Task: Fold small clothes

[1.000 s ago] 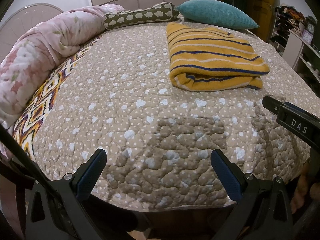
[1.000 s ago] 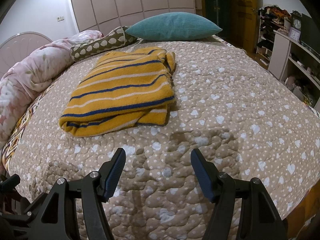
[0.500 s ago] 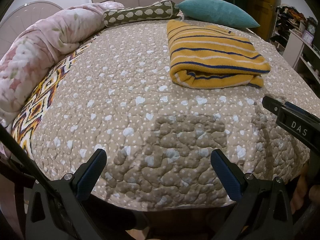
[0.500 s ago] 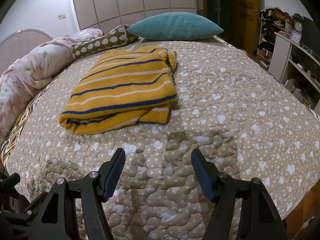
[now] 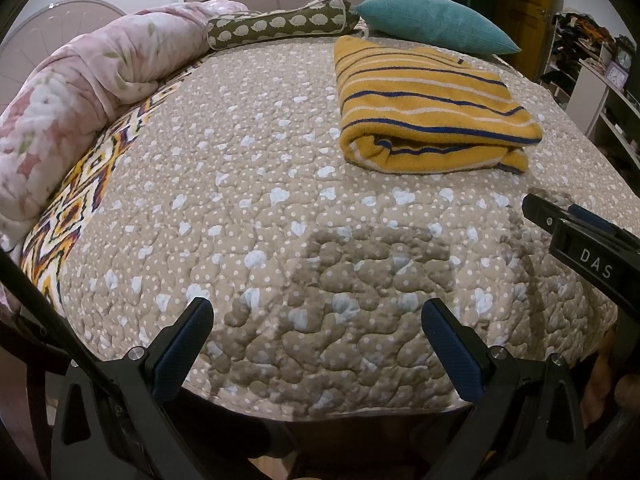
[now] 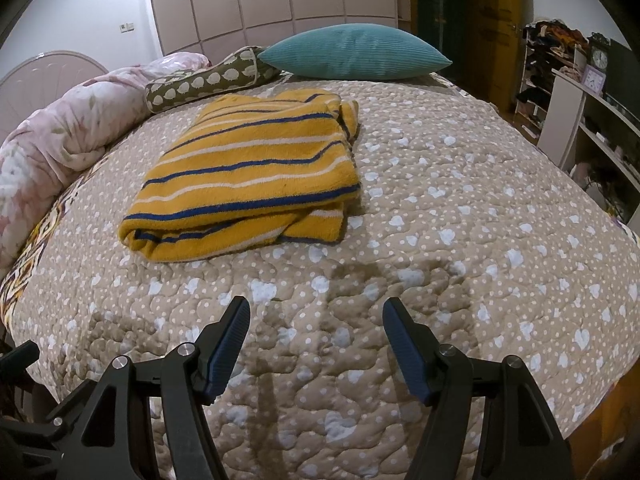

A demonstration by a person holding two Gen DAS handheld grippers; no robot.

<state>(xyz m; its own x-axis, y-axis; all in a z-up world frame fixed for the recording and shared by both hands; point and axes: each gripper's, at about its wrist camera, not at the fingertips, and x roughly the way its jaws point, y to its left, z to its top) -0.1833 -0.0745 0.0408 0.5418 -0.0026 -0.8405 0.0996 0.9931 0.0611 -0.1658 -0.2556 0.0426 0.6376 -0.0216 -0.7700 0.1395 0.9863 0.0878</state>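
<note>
A yellow garment with blue and white stripes [image 5: 428, 108] lies folded on the bed's brown dotted quilt [image 5: 280, 220]. It also shows in the right wrist view [image 6: 248, 176], ahead and to the left. My left gripper [image 5: 316, 320] is open and empty above the quilt's near edge, well short of the garment. My right gripper [image 6: 316, 320] is open and empty above the quilt, in front of the garment. The right gripper's body shows at the right edge of the left wrist view [image 5: 584, 240].
A pink floral duvet [image 5: 80, 96] is bunched along the left side. A brown patterned bolster [image 5: 280, 24] and a teal pillow [image 5: 432, 20] lie at the head. Shelves [image 6: 580, 112] stand to the right of the bed.
Both grippers have moved slightly forward over the bed toward the garment, which looks a little nearer. Both stay open.
</note>
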